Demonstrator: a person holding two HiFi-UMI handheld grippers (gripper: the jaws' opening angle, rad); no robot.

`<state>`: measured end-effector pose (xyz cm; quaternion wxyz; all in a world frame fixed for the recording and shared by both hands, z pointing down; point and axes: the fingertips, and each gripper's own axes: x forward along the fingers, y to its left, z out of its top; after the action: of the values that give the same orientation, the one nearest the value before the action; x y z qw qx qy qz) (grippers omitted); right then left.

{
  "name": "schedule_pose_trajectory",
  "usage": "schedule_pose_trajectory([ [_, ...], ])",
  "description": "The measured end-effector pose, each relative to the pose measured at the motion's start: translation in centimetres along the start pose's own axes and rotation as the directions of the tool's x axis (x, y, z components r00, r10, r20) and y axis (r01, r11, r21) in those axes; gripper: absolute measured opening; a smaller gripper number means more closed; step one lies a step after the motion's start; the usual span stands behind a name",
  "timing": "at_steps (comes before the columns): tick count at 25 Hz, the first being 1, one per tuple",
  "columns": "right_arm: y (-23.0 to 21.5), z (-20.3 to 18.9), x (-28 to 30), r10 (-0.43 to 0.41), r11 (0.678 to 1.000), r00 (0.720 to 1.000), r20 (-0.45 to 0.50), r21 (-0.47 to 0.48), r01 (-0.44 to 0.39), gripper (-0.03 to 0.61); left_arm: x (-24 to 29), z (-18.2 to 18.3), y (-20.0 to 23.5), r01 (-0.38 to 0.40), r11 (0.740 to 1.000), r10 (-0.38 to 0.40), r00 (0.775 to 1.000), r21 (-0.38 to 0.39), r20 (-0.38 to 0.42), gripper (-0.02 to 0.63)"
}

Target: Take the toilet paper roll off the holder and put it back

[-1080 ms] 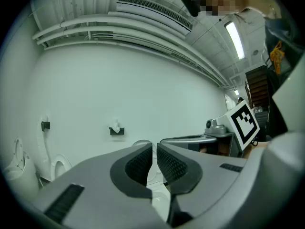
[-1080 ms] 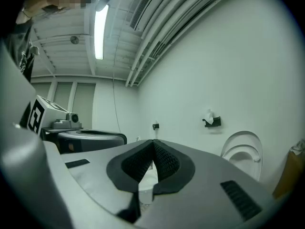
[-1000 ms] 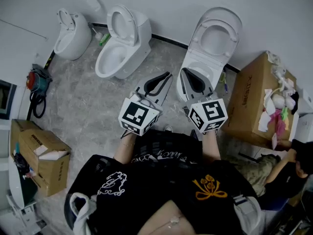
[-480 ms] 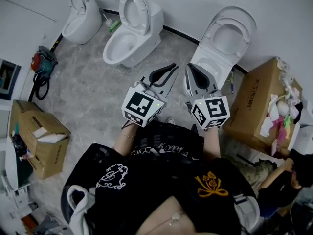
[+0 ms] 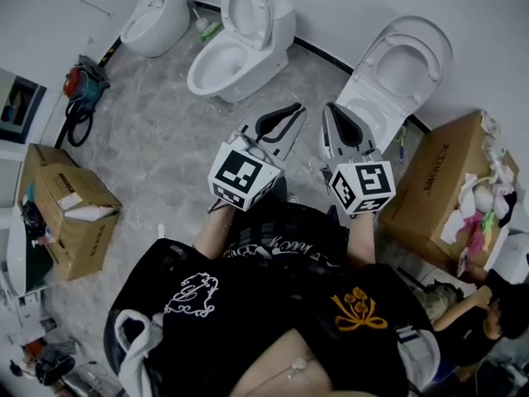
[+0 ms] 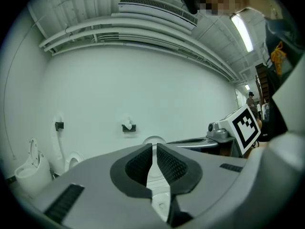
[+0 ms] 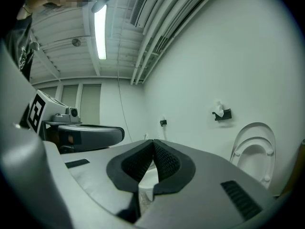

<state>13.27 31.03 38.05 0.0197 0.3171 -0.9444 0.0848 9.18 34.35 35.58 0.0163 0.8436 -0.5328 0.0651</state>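
The left gripper (image 6: 153, 147) and the right gripper (image 7: 152, 142) both have their jaws pressed together at the tips with nothing between them, and the person holds them side by side at chest height, angled slightly toward each other. The toilet paper roll (image 7: 219, 109) sits on its dark holder (image 6: 127, 127), fixed to the white wall (image 6: 143, 70) up and to the left of the raised lid of the toilet (image 7: 255, 149) that stands straight ahead. From the left gripper the holder lies a little left of the toilet lid and higher; from the right gripper it lies on the same upper-left side of the lid, off to the right of the jaws. So the roll is forward and above both grippers, well apart from them, roughly between their lines of aim. Neither looks clearly nearer, though the left one seems to point closer to it. The roll is too small here to tell how its long axis runs.
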Motion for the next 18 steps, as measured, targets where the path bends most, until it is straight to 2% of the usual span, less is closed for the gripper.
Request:
schedule_pose_trajectory([
  [8, -2.0, -0.2, 2.9, -0.008, 0.999, 1.0, -0.002, 0.034, 0.008, 0.012, 2.6, -0.7, 2.3, 0.019, 1.0, -0.019, 0.999, -0.002, -0.032, 0.04],
  [18, -7.6, -0.1, 12.0, -0.087, 0.995, 0.996, -0.017, 0.047, 0.088, 0.012, 10.5, -1.5, 11.0, 0.085, 0.996, -0.086, 0.996, -0.016, -0.033, 0.04],
])
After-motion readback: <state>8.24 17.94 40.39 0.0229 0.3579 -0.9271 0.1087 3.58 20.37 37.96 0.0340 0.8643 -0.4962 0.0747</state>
